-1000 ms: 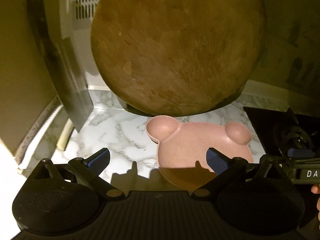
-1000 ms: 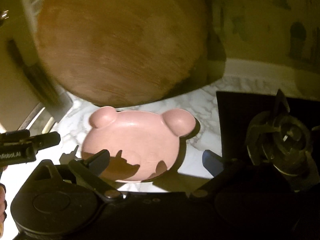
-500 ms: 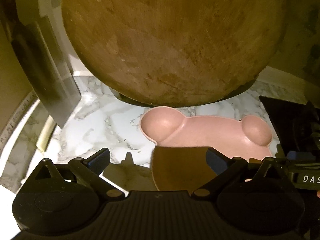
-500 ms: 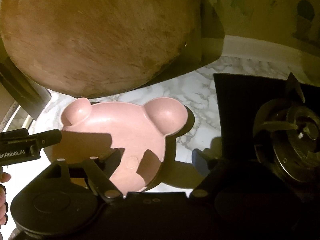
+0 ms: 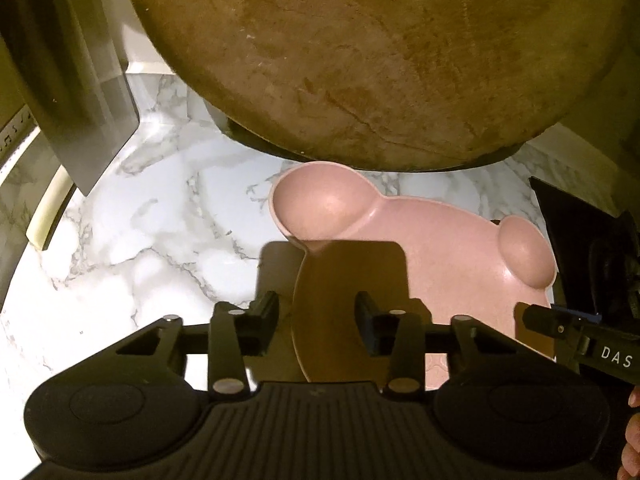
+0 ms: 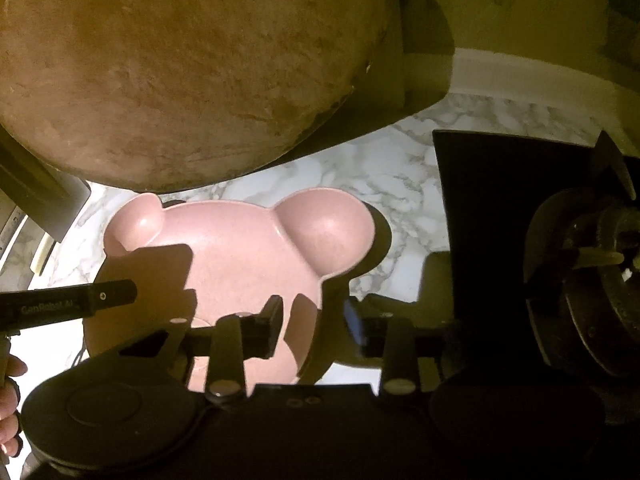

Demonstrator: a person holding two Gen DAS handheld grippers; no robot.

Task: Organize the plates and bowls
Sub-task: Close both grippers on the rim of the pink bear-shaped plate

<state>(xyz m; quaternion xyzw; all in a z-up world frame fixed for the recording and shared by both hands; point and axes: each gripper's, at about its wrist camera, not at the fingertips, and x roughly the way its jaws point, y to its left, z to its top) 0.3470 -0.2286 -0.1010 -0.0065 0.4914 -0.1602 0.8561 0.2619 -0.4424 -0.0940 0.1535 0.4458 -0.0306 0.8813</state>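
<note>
Big round wooden board [image 5: 360,60] leans upright at the back of the marble counter [image 5: 140,240], w/ a black hob [image 6: 480,200] off to the right. In front of the board, flat on the marble & almost touching its foot, lies the pink bear-shaped plate [image 6: 240,248]. Ears point at the board, chin toward the grippers; long axis prob runs ear to ear, across the counter.

Looks like light moulded plastic or fibre: stiff, smooth so maybe a bit slippery, not v fragile. Thin raised rim is the place to pinch, one side each.

Left gripper [image 5: 316,320] jaws closing, plate's left rim between them; right gripper [image 6: 314,320] jaws closing too, w/ the right rim between. Neither pair of pads visibly presses the rim yet, gaps show
</note>
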